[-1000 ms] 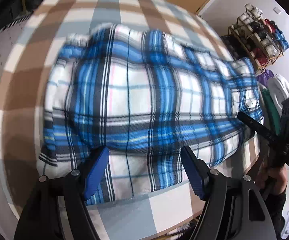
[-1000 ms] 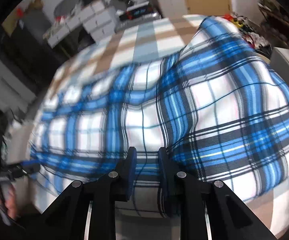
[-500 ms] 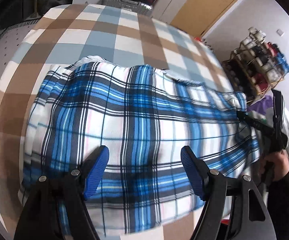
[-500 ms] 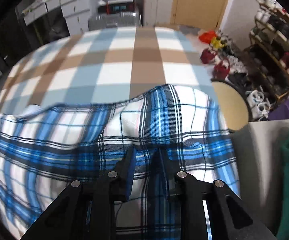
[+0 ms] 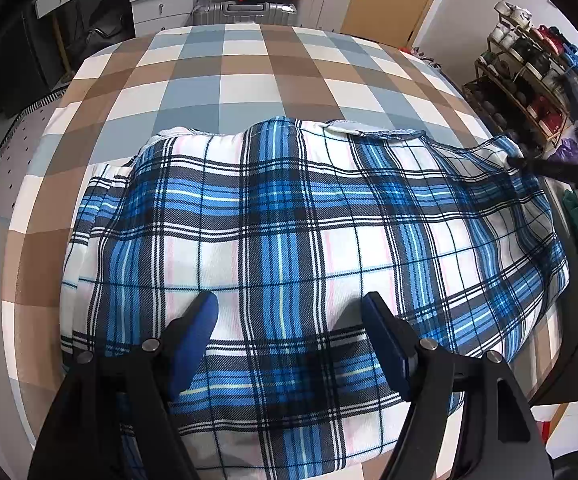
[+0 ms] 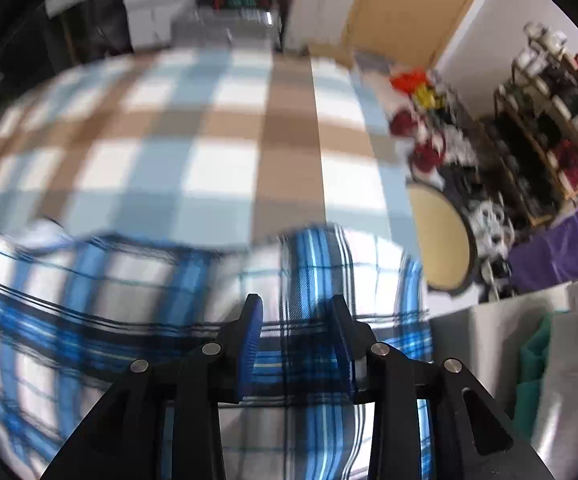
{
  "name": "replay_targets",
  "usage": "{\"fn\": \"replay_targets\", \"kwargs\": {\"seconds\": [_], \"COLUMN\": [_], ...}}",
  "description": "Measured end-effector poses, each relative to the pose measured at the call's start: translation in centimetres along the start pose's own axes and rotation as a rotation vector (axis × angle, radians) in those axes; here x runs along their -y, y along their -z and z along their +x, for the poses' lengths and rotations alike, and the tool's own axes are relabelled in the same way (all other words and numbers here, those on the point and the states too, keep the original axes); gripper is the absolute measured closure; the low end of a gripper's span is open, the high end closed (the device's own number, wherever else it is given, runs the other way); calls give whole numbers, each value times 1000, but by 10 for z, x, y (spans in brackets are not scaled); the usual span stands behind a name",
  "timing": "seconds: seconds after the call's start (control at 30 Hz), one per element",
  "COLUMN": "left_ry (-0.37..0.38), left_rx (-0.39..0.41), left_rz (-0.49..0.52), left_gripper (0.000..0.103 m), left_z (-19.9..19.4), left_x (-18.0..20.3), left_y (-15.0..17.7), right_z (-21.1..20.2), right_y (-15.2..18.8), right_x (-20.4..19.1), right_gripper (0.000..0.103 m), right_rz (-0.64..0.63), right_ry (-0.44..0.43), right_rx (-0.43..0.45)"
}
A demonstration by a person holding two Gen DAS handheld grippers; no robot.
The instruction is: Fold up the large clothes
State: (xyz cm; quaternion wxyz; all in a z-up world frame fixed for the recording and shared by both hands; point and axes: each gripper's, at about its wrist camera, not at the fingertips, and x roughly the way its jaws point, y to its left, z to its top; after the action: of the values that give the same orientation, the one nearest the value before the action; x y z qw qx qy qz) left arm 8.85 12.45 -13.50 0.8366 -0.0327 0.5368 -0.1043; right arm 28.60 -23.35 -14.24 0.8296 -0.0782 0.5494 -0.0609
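Plaid garment (image 5: 309, 232) under (parted) left hand-held gripper (image 5: 289, 308)

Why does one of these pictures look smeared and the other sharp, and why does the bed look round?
Right wrist view: motion blur smears the plaid cloth and checked bed cover; only the right gripper is crisp. Left wrist view: sharp throughout, the left gripper casting soft shadows on the cloth. Both views: the fisheye lens bulges the bed and darkens the corners.
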Motion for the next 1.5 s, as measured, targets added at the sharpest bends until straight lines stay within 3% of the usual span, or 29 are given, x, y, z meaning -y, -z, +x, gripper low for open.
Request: {"fn": "replay_targets", "kwargs": {"seconds": [0.03, 0.17, 0.3, 0.4, 0.53, 0.67, 0.73, 0.87, 1.03, 1.13, 1.2, 1.23, 1.37, 1.5], "left_ry": [2, 27, 51, 43, 17, 0, -11, -9, -18, -32, -39, -44, -64, -66], "left_rx": [0, -6, -9, -10, -7, -2, -4, 2, 5, 7, 12, 13, 20, 16], "left_rz": [-2, -8, -20, -13, -6, 5, 14, 2, 5, 21, 34, 43, 78, 72], "left_gripper": [33, 33, 33, 33, 33, 27, 25, 24, 24, 24, 24, 24, 24, 22], "left_z": [1, 2, 1, 2, 3, 6, 8, 9, 10, 10, 11, 11, 11, 12], "left_x": [0, -4, -7, -4, 0, 5, 7, 5, 6, 9, 11, 11, 15, 15], "left_y": [-1, -4, -4, -4, -4, -4, -4, -4, -4, -2, -1, 0, 2, 1], "right_z": [17, 20, -19, -58, -71, -36, -29, -36, -77, -65, -36, -35, -38, -65], "right_y": [4, 10, 25, 59, 103, 129, 137, 125, 110, 107, 109, 112, 107, 113], "right_x": [1, 5, 20, 25, 19, 9, 0, 0, -25, -52, -70, -72, -64, -75], "right_gripper": [70, 67, 68, 70, 70, 72, 72, 72, 70, 68, 67, 67, 67, 62], "right_rz": [4, 31, 55, 28, -6, -38, -85, -41, -58, -99, -137, -133, -51, -35], "right_ry": [-9, -47, -113, -161, -214, -157, -109, -88, -162, -183, -134, -126, -159, -249], "right_rx": [-41, 14, 80, 139, 117, 45, 109, 23, 147, 121, 41, 88, 39, 148]}}
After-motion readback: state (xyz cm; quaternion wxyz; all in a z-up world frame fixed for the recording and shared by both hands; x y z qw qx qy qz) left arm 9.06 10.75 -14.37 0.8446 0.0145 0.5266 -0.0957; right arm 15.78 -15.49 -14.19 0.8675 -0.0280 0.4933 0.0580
